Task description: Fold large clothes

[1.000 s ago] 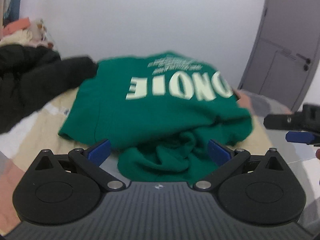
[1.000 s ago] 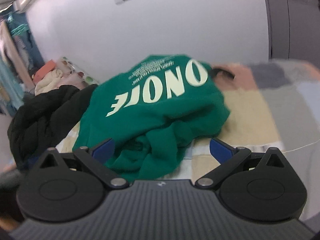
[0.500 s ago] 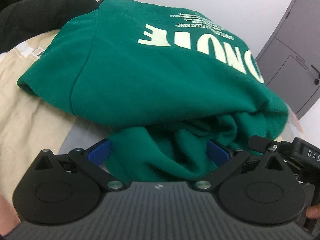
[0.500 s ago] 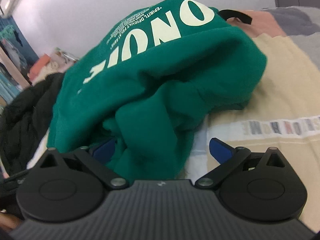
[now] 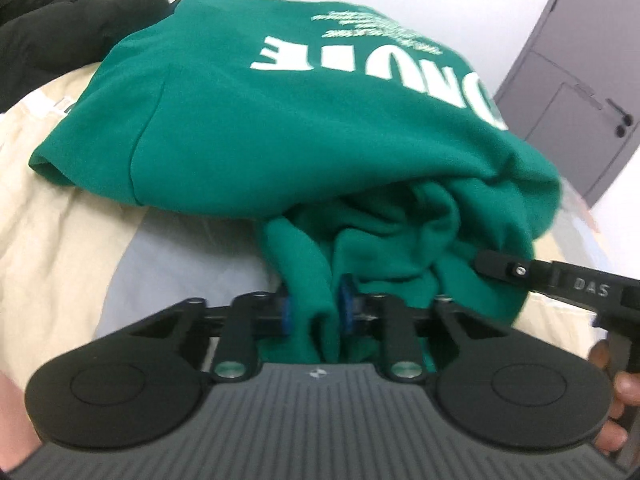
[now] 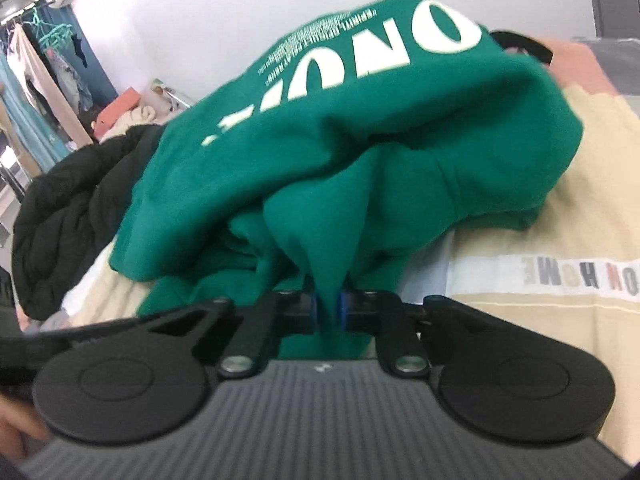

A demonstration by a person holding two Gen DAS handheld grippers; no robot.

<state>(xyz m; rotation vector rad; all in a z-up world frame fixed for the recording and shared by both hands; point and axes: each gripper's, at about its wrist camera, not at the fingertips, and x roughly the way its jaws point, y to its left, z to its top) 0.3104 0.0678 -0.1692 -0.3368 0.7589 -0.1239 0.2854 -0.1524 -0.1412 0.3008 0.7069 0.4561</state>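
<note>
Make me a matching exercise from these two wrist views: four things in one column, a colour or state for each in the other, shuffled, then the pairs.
Things:
1. green sweatshirt
2. black jacket
3. door
4. right tongs

Colour or state:
A. grey, by the white wall
B. shut on a bunched fold
C. large white lettering
D. heaped beside the sweatshirt

Pairs: 1-C, 2-D, 3-A, 4-B
</note>
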